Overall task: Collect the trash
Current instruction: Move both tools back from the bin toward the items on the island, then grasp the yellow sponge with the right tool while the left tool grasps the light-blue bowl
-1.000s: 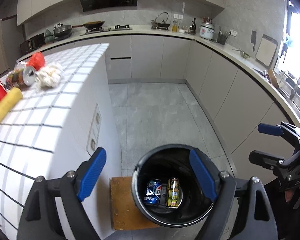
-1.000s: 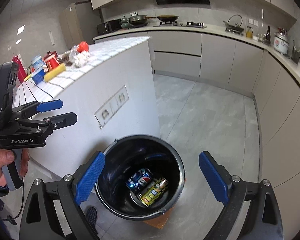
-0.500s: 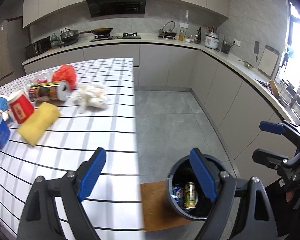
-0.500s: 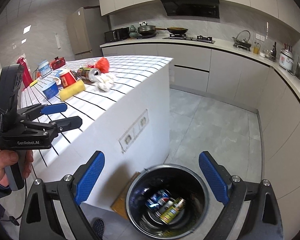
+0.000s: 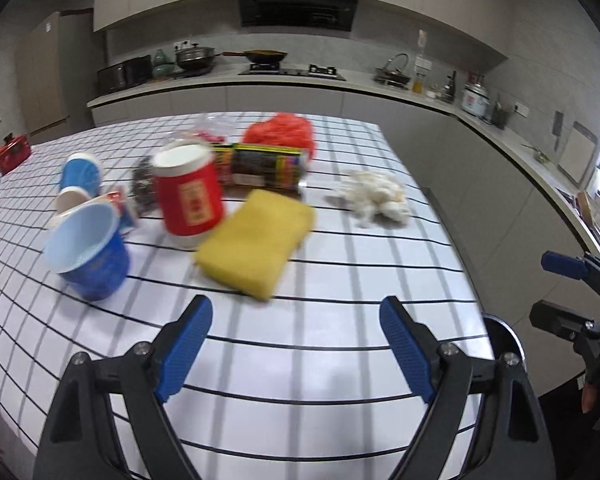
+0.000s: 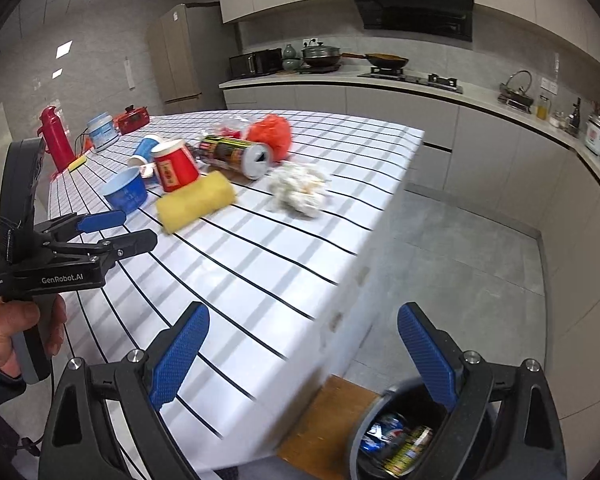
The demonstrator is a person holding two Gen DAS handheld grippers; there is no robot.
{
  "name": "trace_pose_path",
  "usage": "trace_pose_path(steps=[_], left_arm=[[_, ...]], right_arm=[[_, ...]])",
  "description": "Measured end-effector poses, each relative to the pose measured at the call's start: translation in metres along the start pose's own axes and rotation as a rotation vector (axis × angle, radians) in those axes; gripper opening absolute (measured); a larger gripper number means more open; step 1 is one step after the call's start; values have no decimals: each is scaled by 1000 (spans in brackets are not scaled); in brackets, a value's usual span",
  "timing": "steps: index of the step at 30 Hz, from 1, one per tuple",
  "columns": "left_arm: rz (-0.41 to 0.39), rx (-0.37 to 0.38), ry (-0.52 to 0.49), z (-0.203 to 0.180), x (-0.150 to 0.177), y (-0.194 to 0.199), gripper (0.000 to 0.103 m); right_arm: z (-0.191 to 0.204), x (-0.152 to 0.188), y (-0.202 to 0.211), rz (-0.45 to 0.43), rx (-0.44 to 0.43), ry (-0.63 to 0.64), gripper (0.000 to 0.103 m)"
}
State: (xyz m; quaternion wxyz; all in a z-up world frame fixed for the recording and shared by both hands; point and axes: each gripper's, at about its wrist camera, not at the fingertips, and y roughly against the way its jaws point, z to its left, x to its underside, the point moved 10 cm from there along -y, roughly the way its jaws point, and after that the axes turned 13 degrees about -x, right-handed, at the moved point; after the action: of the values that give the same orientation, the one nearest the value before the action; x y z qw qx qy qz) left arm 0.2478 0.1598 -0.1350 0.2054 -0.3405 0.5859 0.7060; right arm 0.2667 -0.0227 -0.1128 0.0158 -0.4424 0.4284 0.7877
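Trash lies on the white gridded counter [image 5: 340,360]: a yellow sponge [image 5: 256,248], a red cup [image 5: 190,196], a blue cup [image 5: 88,256], a lying can [image 5: 264,166], a red crumpled bag [image 5: 280,134] and a white paper wad [image 5: 374,198]. My left gripper [image 5: 296,344] is open and empty, above the counter short of the sponge. My right gripper [image 6: 304,356] is open and empty over the counter's corner. The black bin [image 6: 396,436] on the floor holds cans.
A second blue cup [image 5: 80,176], a red thermos [image 6: 56,140] and a small red pot [image 6: 132,118] stand farther back on the counter. A wooden board [image 6: 324,424] lies under the bin. Kitchen cabinets and a stove line the far wall.
Both grippers have risen from over the bin and swung toward the counter top. The trash pile is now closer in front of the left gripper. Both stay open.
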Motion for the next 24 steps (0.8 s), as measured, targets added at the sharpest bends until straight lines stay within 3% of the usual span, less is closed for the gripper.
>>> trace_pose_path(steps=[14,24], left_arm=[[-26,-111,96,134,-21,-25,87],[58,-64,76,150,-10,-72,87]], right_arm=[[75,-61,-72,-26,37,-28,97],[94,-83,-125,-22,71,-94,97]])
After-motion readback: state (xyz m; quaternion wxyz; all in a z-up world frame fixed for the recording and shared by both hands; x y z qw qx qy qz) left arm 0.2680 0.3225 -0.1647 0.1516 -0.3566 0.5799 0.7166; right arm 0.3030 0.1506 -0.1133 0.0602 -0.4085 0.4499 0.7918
